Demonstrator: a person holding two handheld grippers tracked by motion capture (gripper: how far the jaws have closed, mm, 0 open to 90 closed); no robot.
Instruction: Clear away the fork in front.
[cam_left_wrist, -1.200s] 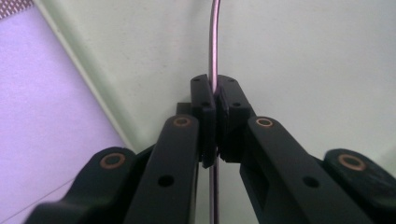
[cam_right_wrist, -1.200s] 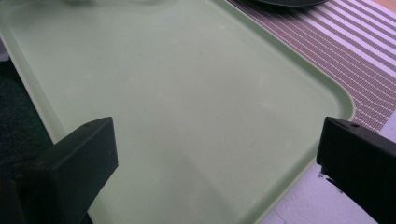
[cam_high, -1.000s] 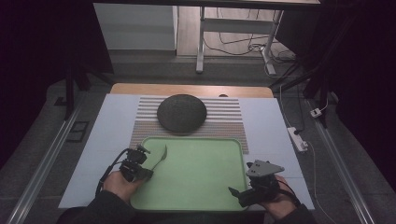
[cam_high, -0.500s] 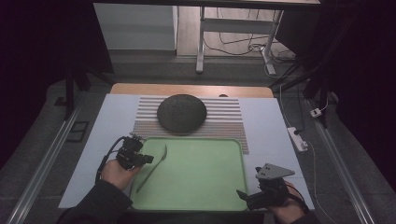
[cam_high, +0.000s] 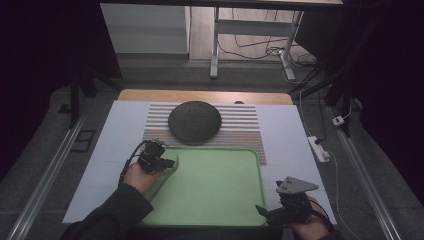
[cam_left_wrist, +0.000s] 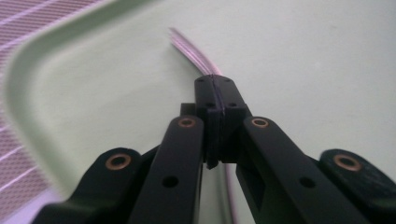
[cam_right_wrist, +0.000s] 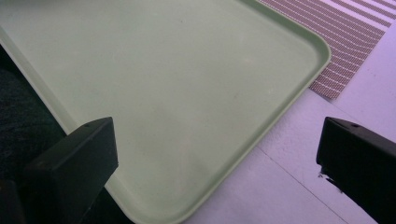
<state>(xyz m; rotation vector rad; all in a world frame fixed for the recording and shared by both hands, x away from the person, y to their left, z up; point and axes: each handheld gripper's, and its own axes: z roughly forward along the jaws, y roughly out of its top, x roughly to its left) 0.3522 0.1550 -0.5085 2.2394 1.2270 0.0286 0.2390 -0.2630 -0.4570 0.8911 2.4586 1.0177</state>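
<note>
Currently, the left gripper (cam_high: 167, 163) sits over the left rim of the green tray (cam_high: 260, 165), with its fingers (cam_left_wrist: 205, 100) fully closed on the edge of a thin, flexible pale-green sheet (cam_high: 169, 176). In the left gripper view, the clamped edge runs straight ahead of the fingertips and then curves toward the tray's rounded corner. The lifted flap stands just beside the left hand. The rest of the sheet appears to lie flat in the tray, extending to the right. The right gripper (cam_high: 261, 210) waits at the tray's near right corner on the counter (cam_high: 285, 130), fingers (cam_right_wrist: 79, 158) wide apart and holding nothing, well apart from the flap. Any further peel therefore probably falls to the left hand and runs rightward across the tray.
</note>
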